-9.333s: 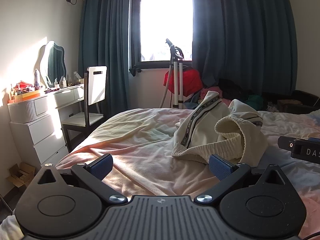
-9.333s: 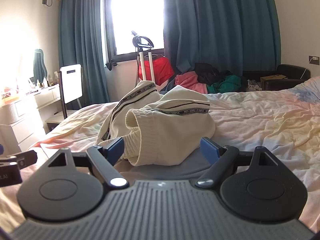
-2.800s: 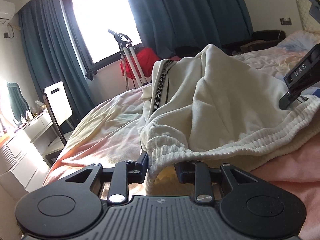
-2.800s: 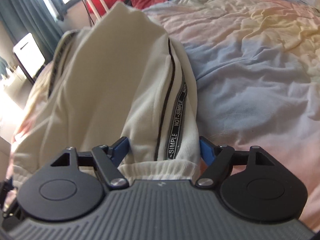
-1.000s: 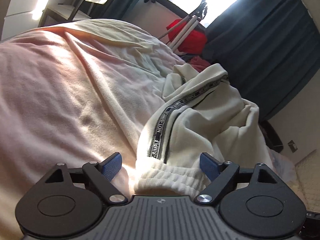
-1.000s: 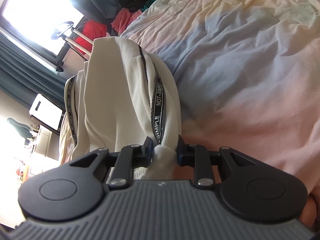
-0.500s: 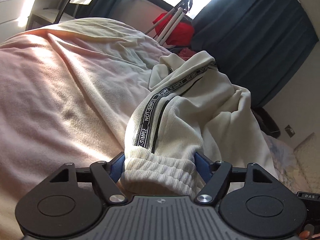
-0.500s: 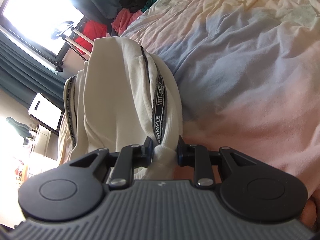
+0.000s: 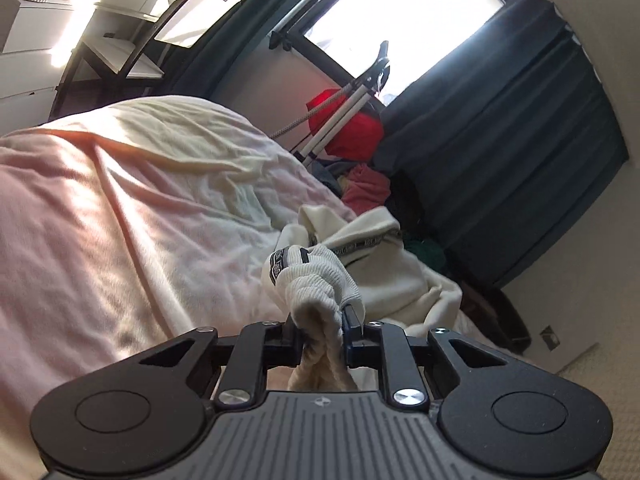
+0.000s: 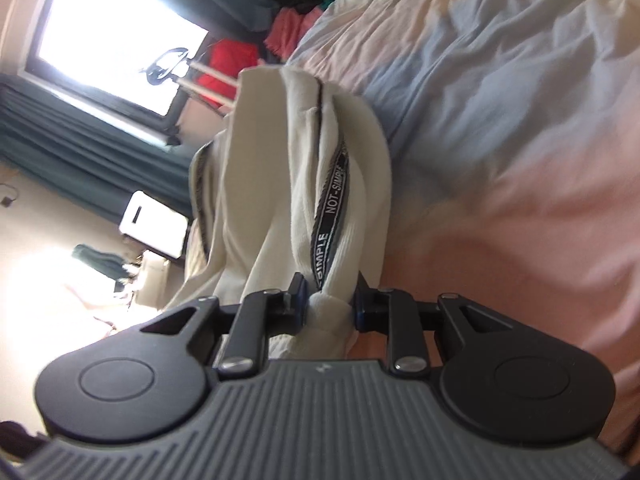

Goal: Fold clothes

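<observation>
Cream knitted trousers (image 9: pixel 384 276) with a black side stripe lie bunched on a bed, held at two points by a pair of hand-held grippers.

In the left wrist view, the left gripper (image 9: pixel 320 330) fills the near edge. Its jaws are closing on a thick ribbed cuff (image 9: pixel 316 276) of the trousers, which is squeezed between the two dark pads and bulges up beyond them. The rest of the garment trails away to the right and far side, slumped on the bedspread (image 9: pixel 120 216). The bedspread is pale pink nearer the camera and cream farther off, creased and sunlit. Beyond the bed, at the far right, are dark teal curtains (image 9: pixel 520 152) beside a bright window (image 9: pixel 400 12), a red bag (image 9: pixel 352 120) on a white folding stand, and a heap of coloured clothes on the floor. A white chair (image 9: pixel 192 12) stands at the far left.

In the right wrist view, slightly blurred, the right gripper (image 10: pixel 330 302) pinches another ribbed end of the same trousers (image 10: pixel 280 184) tightly between its pads. The black stripe (image 10: pixel 332 208), lettered "NOT-SIMPLE", runs away from the grip up the leg. The fabric rises in a tall fold, with the pink and blue bedspread (image 10: pixel 520 120) to its right.
</observation>
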Demonstrator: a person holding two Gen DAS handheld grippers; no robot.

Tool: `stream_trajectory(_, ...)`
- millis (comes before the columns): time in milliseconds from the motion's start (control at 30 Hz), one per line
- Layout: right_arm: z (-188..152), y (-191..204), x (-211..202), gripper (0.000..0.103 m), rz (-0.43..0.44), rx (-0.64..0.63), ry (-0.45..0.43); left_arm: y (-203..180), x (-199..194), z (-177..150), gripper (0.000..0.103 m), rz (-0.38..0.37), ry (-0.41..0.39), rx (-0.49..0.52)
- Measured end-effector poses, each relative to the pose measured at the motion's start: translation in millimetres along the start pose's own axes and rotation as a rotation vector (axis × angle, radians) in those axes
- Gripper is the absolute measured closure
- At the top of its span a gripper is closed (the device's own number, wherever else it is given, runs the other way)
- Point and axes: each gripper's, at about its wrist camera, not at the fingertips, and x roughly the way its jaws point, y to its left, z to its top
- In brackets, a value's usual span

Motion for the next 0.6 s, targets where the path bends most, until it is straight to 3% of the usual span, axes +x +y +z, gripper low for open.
stream_trajectory(133,-38.3,34.8,18.5,0.079,0.088,-0.003,0.069,5.5,-8.9,64.9,0.087,0.030,-0.045,0.012)
stream_trajectory(300,-96.3,112.9,76.9,0.081,0.234,-0.049,0.195,17.8,-21.6,167.2,0.087,0.106,-0.104,0.084)
stream_trajectory(467,-155.5,188.7,162.6,0.081,0.345,-0.073,0.308,54.9,-18.3,263.0,0.087,0.292,-0.153,0.201)
stream_trajectory(600,-201.4,223.0,233.8,0.081,0.306,-0.141,0.400,113.1,18.5,284.3,0.086,0.460,-0.111,0.282)
